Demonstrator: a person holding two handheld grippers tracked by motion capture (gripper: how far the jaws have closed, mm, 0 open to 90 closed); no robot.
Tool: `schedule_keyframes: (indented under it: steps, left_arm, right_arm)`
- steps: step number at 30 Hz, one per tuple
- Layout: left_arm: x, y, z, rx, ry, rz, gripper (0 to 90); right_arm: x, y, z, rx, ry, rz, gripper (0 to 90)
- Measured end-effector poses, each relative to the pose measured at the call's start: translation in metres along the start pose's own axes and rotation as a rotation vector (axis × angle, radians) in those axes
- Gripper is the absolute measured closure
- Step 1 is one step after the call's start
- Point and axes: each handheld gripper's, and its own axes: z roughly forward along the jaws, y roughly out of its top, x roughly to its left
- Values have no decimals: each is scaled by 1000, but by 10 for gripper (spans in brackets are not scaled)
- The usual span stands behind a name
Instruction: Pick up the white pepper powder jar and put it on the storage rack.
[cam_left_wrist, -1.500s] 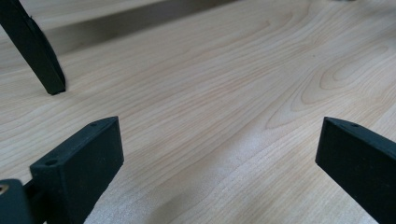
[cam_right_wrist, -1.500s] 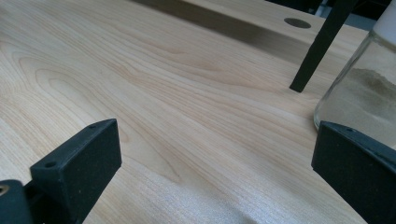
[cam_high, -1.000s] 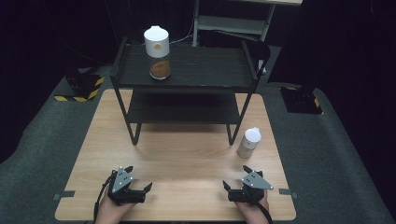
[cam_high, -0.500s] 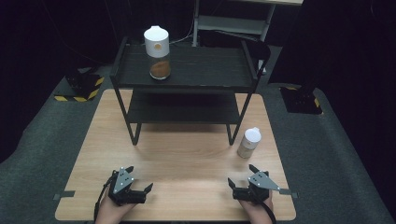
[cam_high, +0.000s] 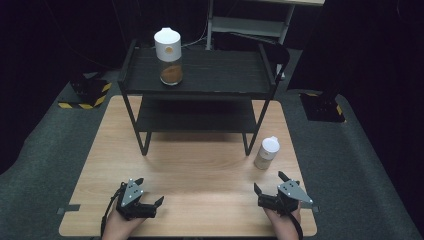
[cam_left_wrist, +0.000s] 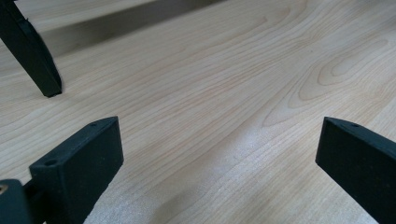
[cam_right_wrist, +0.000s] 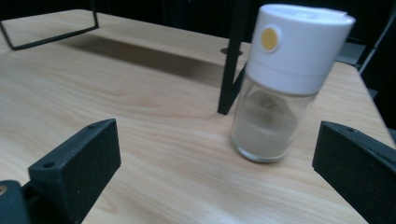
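We've got the right gripper (cam_high: 270, 189) lined up on the pale spice jar (cam_right_wrist: 286, 86), jaws wide apart. The jar stands upright on the tabletop (cam_high: 200, 170), beside the rack's right near leg (cam_right_wrist: 231, 70). Left gripper (cam_high: 145, 194) waits near-left, jaws apart too, holding nothing.

The table (cam_high: 200, 175) is bare wood between the right gripper (cam_high: 270, 184) and the small jar (cam_high: 266, 153), so the way there is free. Just beside the jar stands a black leg of the shelf (cam_high: 248, 145). It blocks the jar's far left side.
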Motion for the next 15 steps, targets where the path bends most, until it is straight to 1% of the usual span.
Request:
schedule_keyframes:
  steps: [4,7,10,13,15]
  left_arm:
    - [0,0,0,1,-4,8,11]
    - [1,1,0,3,-7,6,11]
    - [1,1,0,5,-10,6,11]
    - [1,1,0,3,-10,6,11]
    - [1,0,0,2,-9,7,11]
  right_arm:
    - [-2,5,0,-4,-7,6,5]
    - [-3,8,3,-1,-15,-1,5]
    - [-6,11,8,-2,-24,6,5]
    - [-9,13,14,-7,-31,-1,6]
    - [-12,14,20,-13,-35,8,8]
